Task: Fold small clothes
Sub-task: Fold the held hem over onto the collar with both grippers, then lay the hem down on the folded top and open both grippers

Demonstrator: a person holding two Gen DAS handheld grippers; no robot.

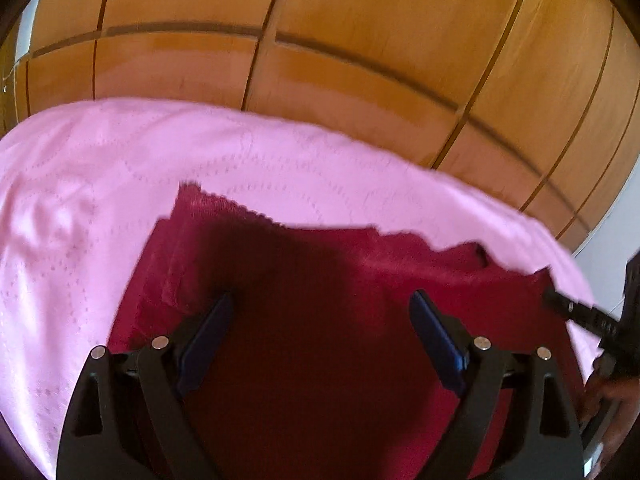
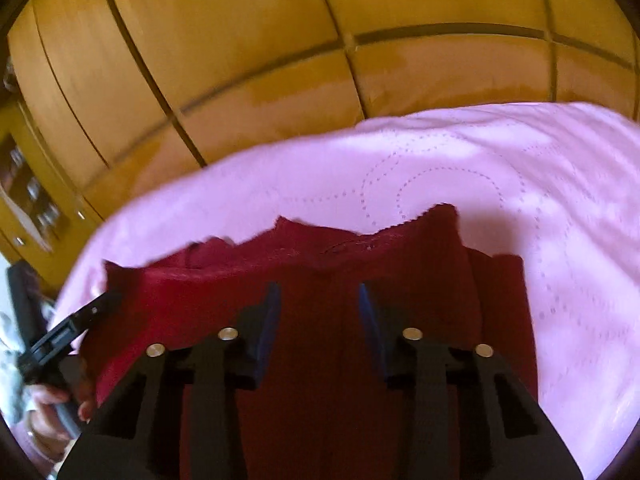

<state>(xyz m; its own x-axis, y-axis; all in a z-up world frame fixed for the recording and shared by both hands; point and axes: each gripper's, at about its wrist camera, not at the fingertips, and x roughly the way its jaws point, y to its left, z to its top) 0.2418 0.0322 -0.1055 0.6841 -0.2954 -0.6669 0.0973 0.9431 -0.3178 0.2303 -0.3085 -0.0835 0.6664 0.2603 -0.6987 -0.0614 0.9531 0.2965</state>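
Note:
A dark red knitted garment [image 1: 400, 256] lies flat on a pink bedspread [image 1: 120, 168], its far edge scalloped. My left gripper [image 1: 322, 296] hovers over its middle with the jaws wide apart and nothing between them. In the right wrist view the same red garment [image 2: 192, 280] fills the foreground. My right gripper [image 2: 318, 286] is above it, jaws partly apart, and no cloth is pinched. A finger of the right gripper [image 1: 580, 312] shows at the garment's right edge. A finger of the left gripper [image 2: 80, 320] shows at its left corner.
A wooden panelled wardrobe [image 1: 360, 40] stands just behind the bed and fills the background in both views [image 2: 240, 40]. The pink bedspread [image 2: 520, 160] extends beyond the garment. A person's hand [image 2: 48, 404] holds the left gripper's handle. Shelves [image 2: 32, 192] are at far left.

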